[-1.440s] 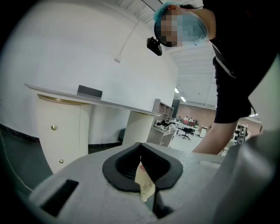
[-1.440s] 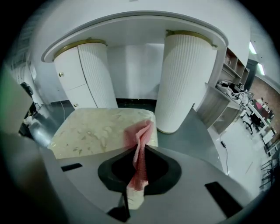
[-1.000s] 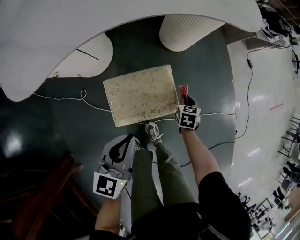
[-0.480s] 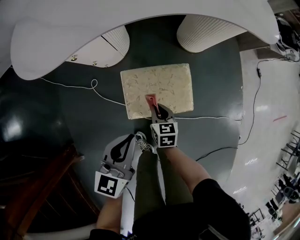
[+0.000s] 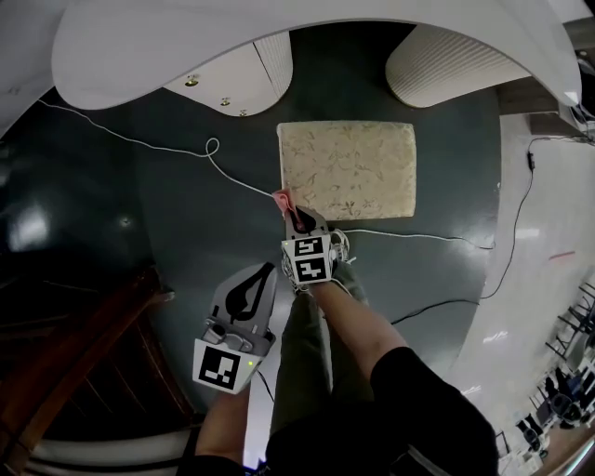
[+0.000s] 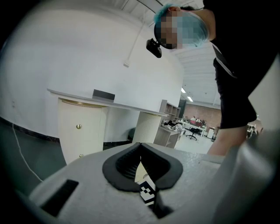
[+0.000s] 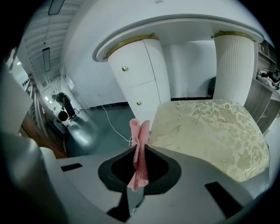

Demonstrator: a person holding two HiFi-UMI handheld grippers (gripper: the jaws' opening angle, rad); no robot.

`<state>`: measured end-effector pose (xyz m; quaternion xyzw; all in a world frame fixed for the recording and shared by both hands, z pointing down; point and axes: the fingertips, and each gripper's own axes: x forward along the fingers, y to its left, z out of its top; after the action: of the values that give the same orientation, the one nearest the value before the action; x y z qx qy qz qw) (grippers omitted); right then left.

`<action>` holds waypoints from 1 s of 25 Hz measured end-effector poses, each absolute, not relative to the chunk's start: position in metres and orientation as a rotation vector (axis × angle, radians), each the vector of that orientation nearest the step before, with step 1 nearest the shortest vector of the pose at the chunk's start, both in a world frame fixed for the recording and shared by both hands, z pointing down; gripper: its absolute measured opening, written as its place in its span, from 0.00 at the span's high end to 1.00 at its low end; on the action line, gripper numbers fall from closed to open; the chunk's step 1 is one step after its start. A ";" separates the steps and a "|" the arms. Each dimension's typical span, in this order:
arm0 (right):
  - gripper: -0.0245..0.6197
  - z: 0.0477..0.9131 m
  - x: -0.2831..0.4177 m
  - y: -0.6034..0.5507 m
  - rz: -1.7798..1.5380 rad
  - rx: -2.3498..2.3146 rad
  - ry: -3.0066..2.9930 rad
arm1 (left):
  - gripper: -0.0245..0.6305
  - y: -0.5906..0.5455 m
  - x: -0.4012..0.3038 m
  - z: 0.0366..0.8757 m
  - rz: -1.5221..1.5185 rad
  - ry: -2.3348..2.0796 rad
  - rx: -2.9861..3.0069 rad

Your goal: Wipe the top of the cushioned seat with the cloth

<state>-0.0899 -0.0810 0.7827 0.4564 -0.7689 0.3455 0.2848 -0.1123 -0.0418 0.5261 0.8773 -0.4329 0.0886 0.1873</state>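
The cushioned seat is a cream rectangle with a leaf pattern, standing on the dark floor. My right gripper hangs by the seat's near left corner, just off its edge, shut on a pink cloth. In the right gripper view the cloth sticks up folded from the shut jaws of the right gripper, and the seat spreads to the right. My left gripper is held low beside the person's leg, away from the seat. The left gripper is shut with nothing in it.
A white curved counter on ribbed white pedestals overhangs behind the seat. A white cable trails over the floor and passes in front of the seat. Dark wooden furniture stands at the left. The person's shoe is near the seat's front.
My right gripper has carried the pink cloth from the seat's right edge across its front part to the near left corner. The left gripper has stayed low by the leg.
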 end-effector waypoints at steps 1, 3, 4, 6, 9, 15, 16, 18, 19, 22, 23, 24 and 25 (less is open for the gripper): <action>0.93 0.786 -0.091 -0.081 0.919 1.222 -2.042 | 0.94 -0.039 -0.117 0.526 0.255 -1.224 2.467; 0.93 0.792 -0.086 -0.084 0.902 1.234 -2.013 | 0.94 -0.033 -0.127 0.528 0.271 -1.227 2.460; 0.93 0.793 -0.082 -0.085 0.893 1.243 -2.002 | 0.94 -0.030 -0.130 0.530 0.278 -1.226 2.454; 0.93 0.793 -0.070 -0.089 0.877 1.267 -1.989 | 0.94 -0.026 -0.133 0.534 0.286 -1.218 2.449; 0.93 0.791 -0.042 -0.092 0.849 1.311 -1.960 | 0.94 -0.025 -0.129 0.537 0.287 -1.186 2.460; 0.93 0.792 0.039 -0.094 0.807 1.427 -1.855 | 0.94 -0.033 -0.098 0.538 0.282 -1.083 2.505; 0.93 0.792 0.054 -0.094 0.806 1.453 -1.836 | 0.94 -0.035 -0.092 0.538 0.284 -1.064 2.515; 0.93 0.793 0.086 -0.095 0.810 1.510 -1.796 | 0.94 -0.040 -0.079 0.537 0.288 -1.025 2.536; 0.93 0.794 0.103 -0.095 0.811 1.537 -1.773 | 0.94 -0.042 -0.073 0.537 0.290 -1.007 2.545; 0.92 0.792 0.152 -0.095 0.792 1.600 -1.713 | 0.94 -0.048 -0.054 0.538 0.297 -0.960 2.567; 0.93 0.791 0.168 -0.094 0.782 1.619 -1.694 | 0.94 -0.050 -0.049 0.538 0.299 -0.944 2.577; 0.93 0.790 0.182 -0.093 0.773 1.637 -1.672 | 0.94 -0.051 -0.043 0.538 0.302 -0.929 2.585; 0.92 0.789 0.197 -0.092 0.764 1.655 -1.648 | 0.94 -0.051 -0.038 0.539 0.304 -0.916 2.592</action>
<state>0.1969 -0.0920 0.7895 0.6343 -0.6319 0.2930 0.3355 -0.0378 -0.0512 0.5386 0.9207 -0.3253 0.1081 0.1865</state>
